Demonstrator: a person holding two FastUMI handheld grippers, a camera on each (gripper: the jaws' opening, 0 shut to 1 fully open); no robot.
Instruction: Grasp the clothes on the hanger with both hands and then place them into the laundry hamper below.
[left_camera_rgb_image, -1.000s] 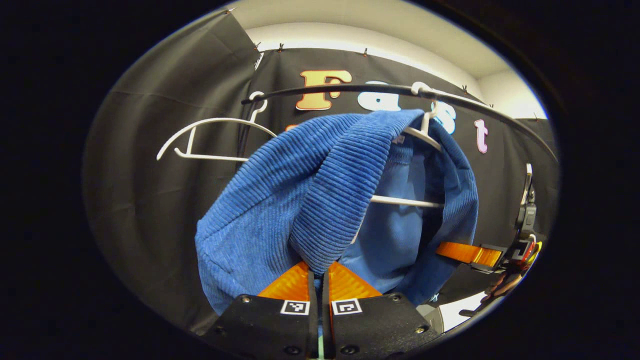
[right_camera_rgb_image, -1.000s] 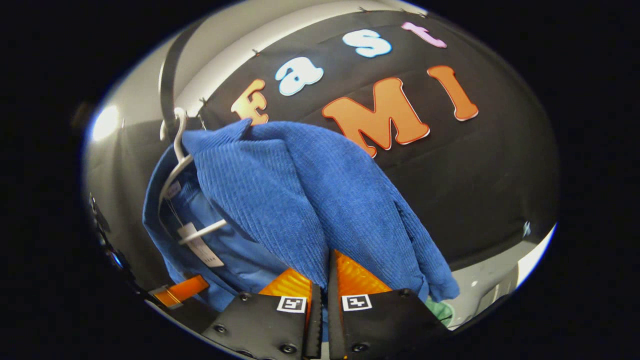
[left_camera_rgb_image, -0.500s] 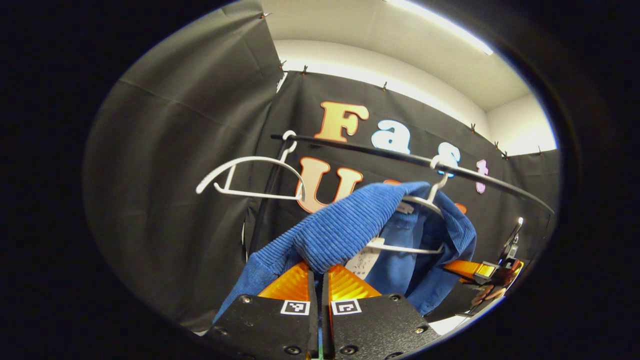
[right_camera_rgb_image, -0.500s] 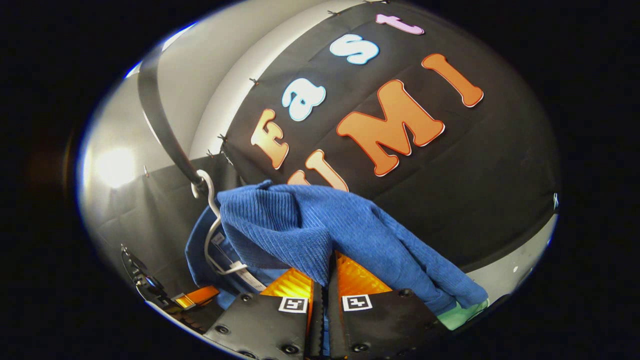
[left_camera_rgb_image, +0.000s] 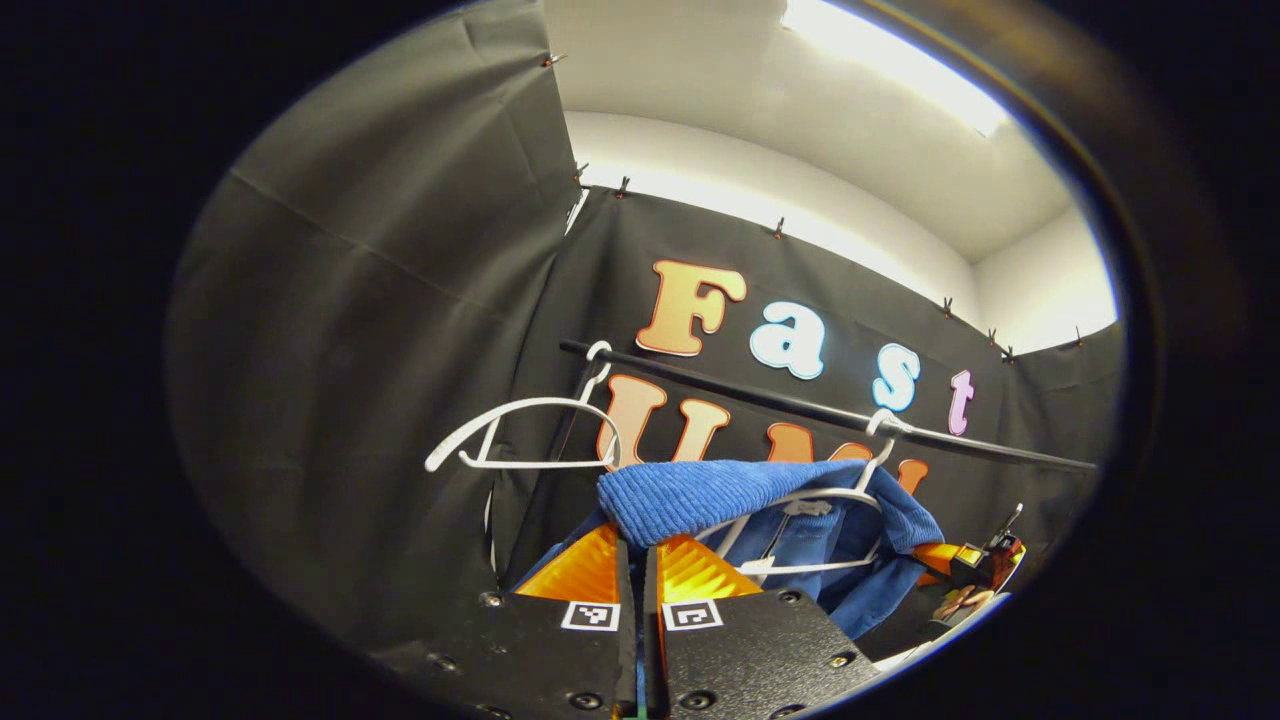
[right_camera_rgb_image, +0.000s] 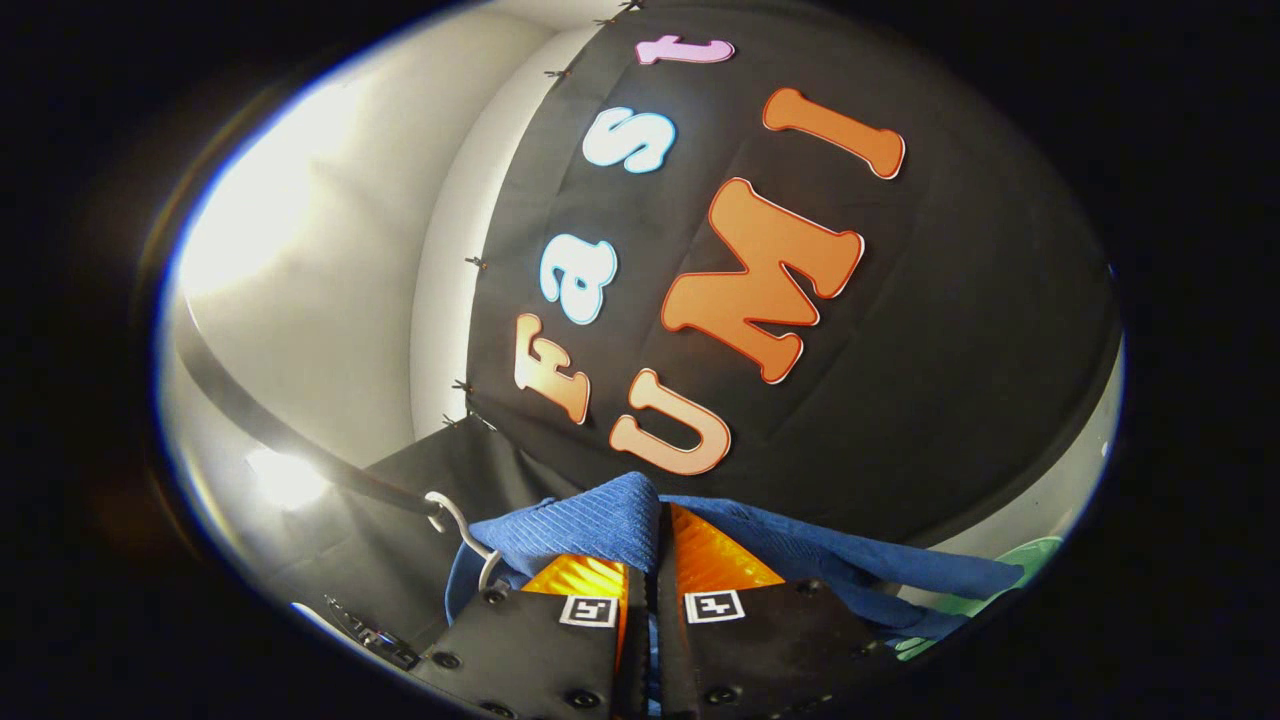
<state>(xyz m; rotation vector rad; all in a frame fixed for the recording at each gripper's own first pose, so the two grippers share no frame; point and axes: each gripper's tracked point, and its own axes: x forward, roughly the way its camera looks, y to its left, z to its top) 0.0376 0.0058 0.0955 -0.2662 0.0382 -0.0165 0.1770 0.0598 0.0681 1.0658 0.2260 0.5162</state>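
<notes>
- Left claw (left_camera_rgb_image: 640, 560) has its two fingers pressed together on a fold of the blue ribbed garment (left_camera_rgb_image: 720, 495), which bunches right above the fingertips in the left gripper view.
- Right claw (right_camera_rgb_image: 645, 545) likewise pinches a ridge of the same garment (right_camera_rgb_image: 600, 520), with cloth trailing off to the right of its fingers.
- White hanger (left_camera_rgb_image: 800, 500) carries the garment: one shoulder of the wire shows bare where the cloth is pulled off to the side, and its hook sits over the black rail (left_camera_rgb_image: 800, 405).
- Second white hanger (left_camera_rgb_image: 520, 435), bare, hangs on that rail to the left, apart from the garment.
- Right claw's fingers appear at the far right of the left gripper view, beside the garment's lower edge, with a hand (left_camera_rgb_image: 960, 603) under them.
- Both cameras tilt upward toward the ceiling and the black cloth wall (left_camera_rgb_image: 350, 350).
- Something green (right_camera_rgb_image: 1000, 560) shows under the trailing cloth in the right gripper view; what it is cannot be told.
</notes>
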